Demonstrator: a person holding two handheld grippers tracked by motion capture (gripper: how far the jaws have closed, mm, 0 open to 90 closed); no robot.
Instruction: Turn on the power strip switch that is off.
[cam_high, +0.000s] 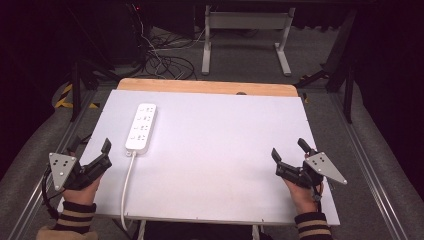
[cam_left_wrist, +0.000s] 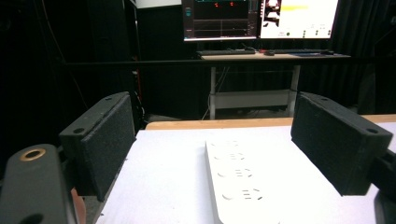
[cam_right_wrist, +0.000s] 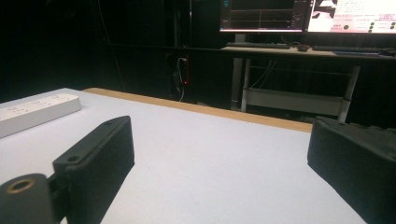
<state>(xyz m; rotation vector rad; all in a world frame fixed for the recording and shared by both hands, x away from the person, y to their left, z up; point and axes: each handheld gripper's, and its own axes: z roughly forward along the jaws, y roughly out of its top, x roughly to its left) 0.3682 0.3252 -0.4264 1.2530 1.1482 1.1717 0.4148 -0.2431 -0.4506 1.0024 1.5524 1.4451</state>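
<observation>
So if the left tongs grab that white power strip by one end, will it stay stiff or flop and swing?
The power strip looks like a rigid, flat plastic bar, so it should stay stiff and not roll. Its smooth casing may slip. The cable trailing off the table's near edge would probably drag and tug.

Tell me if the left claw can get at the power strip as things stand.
Probably yes. The left claw is open and faces the power strip, with bare table between them and nothing in the way.

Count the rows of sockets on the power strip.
4. The rows run down the power strip from its far end to the end where its cable leaves, on the left part of the table, ahead of the left gripper.
</observation>
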